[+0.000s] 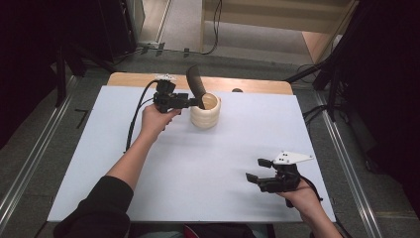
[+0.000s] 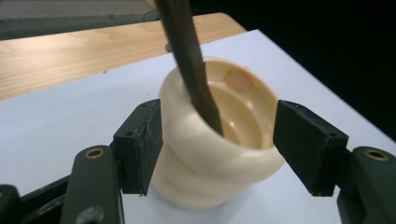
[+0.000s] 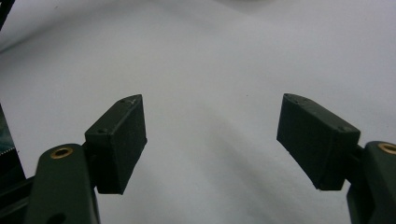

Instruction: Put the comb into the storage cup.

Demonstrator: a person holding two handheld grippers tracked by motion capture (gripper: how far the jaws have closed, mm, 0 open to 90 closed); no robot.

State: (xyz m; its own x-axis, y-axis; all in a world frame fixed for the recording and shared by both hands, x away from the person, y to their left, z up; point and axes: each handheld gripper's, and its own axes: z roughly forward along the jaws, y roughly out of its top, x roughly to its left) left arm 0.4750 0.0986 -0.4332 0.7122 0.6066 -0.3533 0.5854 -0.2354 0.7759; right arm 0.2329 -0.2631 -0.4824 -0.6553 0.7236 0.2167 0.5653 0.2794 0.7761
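White sheeting covers the desk (image 1: 198, 163). Nearest, the right hand-held gripper (image 1: 260, 171) rests idle, jaws wide and empty. Farther off, the left hand-held gripper (image 2: 217, 140) stands spread around the cream ribbed cup (image 2: 210, 154), apparently released so the dark file (image 2: 189, 60) leans inside upright.

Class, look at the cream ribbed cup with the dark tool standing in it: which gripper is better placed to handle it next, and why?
Probably the left gripper: its open jaws flank the cup holding the dark tool. The right gripper sits open near the table's front edge, far off.
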